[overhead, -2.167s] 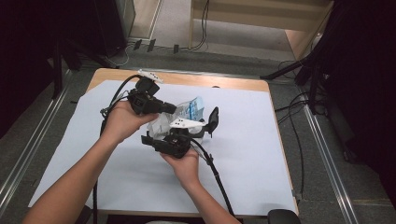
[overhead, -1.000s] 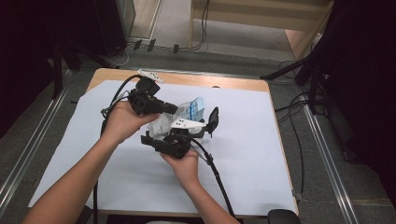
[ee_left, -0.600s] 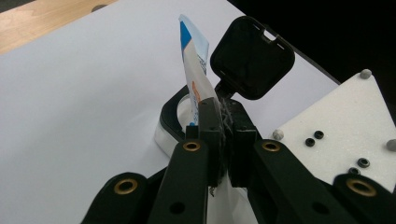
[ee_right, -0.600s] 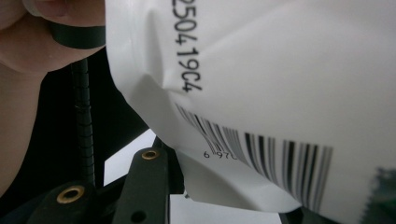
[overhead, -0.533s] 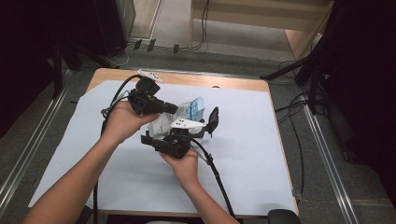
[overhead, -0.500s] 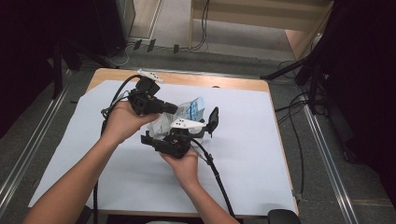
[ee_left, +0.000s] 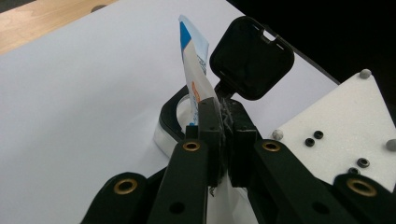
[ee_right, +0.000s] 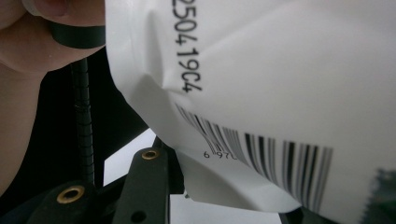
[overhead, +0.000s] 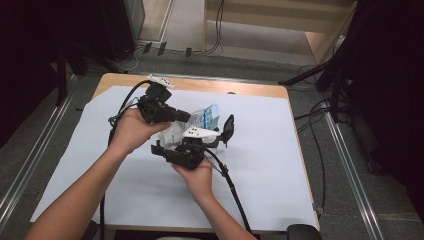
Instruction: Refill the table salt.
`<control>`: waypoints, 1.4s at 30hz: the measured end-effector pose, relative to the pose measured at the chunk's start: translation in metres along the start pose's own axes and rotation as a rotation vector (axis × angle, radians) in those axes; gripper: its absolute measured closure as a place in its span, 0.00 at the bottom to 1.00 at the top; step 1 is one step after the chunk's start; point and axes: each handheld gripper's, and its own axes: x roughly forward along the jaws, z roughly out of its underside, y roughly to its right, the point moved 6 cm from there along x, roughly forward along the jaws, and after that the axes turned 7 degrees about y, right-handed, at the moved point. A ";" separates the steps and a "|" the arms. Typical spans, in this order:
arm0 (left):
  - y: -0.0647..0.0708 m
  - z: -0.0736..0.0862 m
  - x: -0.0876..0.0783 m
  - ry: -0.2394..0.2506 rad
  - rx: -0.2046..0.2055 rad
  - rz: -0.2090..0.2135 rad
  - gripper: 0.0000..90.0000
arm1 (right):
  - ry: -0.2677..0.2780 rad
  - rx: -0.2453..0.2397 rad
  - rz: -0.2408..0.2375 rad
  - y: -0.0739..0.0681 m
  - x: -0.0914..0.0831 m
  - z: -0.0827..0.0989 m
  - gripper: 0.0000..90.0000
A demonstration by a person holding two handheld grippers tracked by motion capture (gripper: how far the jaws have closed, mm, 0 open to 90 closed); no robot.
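The white packet reads "2504 19C4" above a barcode; left gripper pinches its edge, right gripper clamps it, black lid beside.

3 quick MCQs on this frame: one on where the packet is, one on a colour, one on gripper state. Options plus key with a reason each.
1. Where is the white packet?
A. Lying flat at the table's far right corner
B. Held up between the two grippers over the white sheet
C. On the floor beside the table

2. What colour is the open hinged lid behind the packet?
A. Black
B. Red
C. Yellow

3. How do the jaws of the left gripper stand?
A. Wide apart with nothing between them
B. Closed on a metal spoon
C. Pinched shut on the packet's edge

Key:
1 B: the high view shows the packet between both grippers, above the sheet.
2 A: the left gripper view shows a black square lid.
3 C: the left gripper view shows the two pads pressed together with the packet's film between them.
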 end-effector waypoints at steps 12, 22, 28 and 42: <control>0.000 0.000 0.000 -0.003 0.002 0.002 0.98 | -0.003 0.001 0.004 0.001 0.000 0.000 0.74; 0.000 0.000 0.001 -0.004 0.002 0.004 0.97 | -0.006 0.001 0.006 0.001 -0.001 0.000 0.74; 0.000 0.000 0.001 -0.005 0.002 0.000 0.98 | -0.006 0.003 0.006 0.001 -0.001 0.000 0.74; 0.000 -0.001 0.002 0.003 -0.006 0.004 0.97 | 0.002 0.011 0.005 0.001 -0.002 -0.001 0.75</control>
